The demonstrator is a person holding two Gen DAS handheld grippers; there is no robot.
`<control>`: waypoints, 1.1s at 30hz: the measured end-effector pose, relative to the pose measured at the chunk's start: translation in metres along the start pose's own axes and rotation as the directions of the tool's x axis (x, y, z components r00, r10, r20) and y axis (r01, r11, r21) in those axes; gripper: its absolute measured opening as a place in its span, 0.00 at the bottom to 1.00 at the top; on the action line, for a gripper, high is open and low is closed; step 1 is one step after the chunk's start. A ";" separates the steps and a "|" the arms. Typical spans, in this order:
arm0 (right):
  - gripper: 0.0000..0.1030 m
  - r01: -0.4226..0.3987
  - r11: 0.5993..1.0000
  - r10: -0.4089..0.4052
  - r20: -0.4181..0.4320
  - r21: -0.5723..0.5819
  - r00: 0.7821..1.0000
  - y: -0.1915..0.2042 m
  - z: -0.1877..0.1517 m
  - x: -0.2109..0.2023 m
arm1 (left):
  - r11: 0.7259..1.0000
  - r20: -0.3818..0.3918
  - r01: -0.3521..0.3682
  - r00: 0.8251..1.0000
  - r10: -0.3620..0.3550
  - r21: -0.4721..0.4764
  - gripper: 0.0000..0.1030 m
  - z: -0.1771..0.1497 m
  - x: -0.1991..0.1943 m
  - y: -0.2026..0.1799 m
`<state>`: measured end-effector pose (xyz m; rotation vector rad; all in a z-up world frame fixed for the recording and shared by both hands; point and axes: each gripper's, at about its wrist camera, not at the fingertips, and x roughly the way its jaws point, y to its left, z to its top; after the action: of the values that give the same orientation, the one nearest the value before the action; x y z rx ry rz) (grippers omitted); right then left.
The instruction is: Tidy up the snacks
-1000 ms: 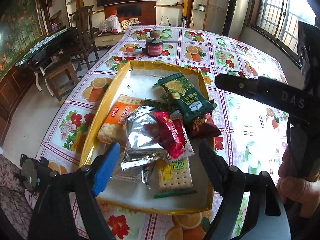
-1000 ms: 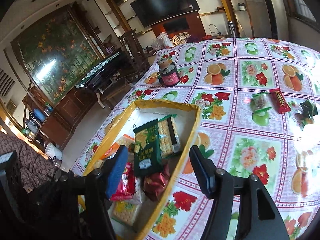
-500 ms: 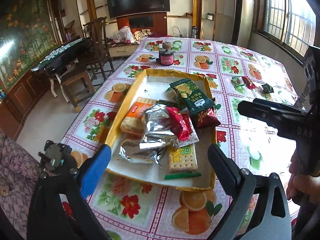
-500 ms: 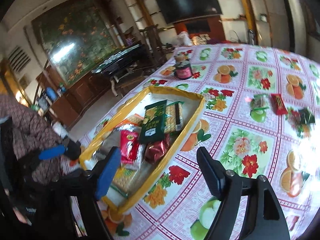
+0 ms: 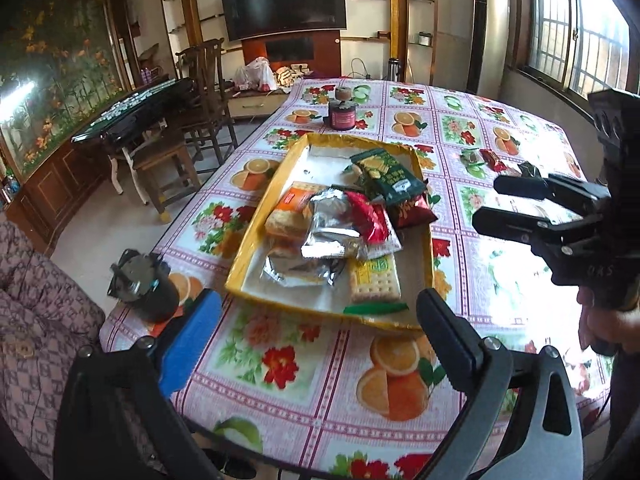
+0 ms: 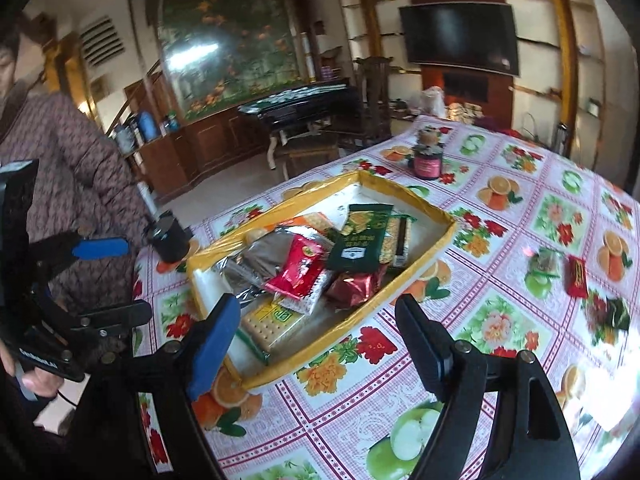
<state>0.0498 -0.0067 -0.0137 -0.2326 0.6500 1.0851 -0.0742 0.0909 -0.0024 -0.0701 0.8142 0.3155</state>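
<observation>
Snacks piled in yellow tray | left hand-held gripper spread, empty | right hand-held gripper spread, empty

One yellow tray, one jar, three loose snack packets.

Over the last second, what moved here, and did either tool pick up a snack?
Both tools pulled back from the yellow tray: the left gripper and right gripper now hang over the tablecloth, jaws open, holding nothing. The snack pile and loose packets stayed put.
</observation>
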 end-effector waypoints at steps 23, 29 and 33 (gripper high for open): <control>0.78 -0.041 0.951 0.016 -0.082 -0.305 0.997 0.055 -0.006 0.014 | 1.000 0.017 -0.028 0.999 0.028 0.006 1.00 -0.026 -0.023 0.007; 0.78 -0.037 0.949 0.013 -0.078 -0.314 0.997 0.056 -0.004 0.014 | 1.000 0.014 -0.022 1.000 0.022 0.007 1.00 -0.026 -0.024 0.006; 0.78 -0.038 0.948 0.015 -0.077 -0.315 0.997 0.057 -0.003 0.015 | 1.000 0.010 -0.018 1.000 0.018 0.000 1.00 -0.025 -0.025 0.007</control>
<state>0.0031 0.0293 -0.0172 -0.5446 0.5431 1.2096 -0.1103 0.0868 -0.0012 -0.0614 0.8058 0.3330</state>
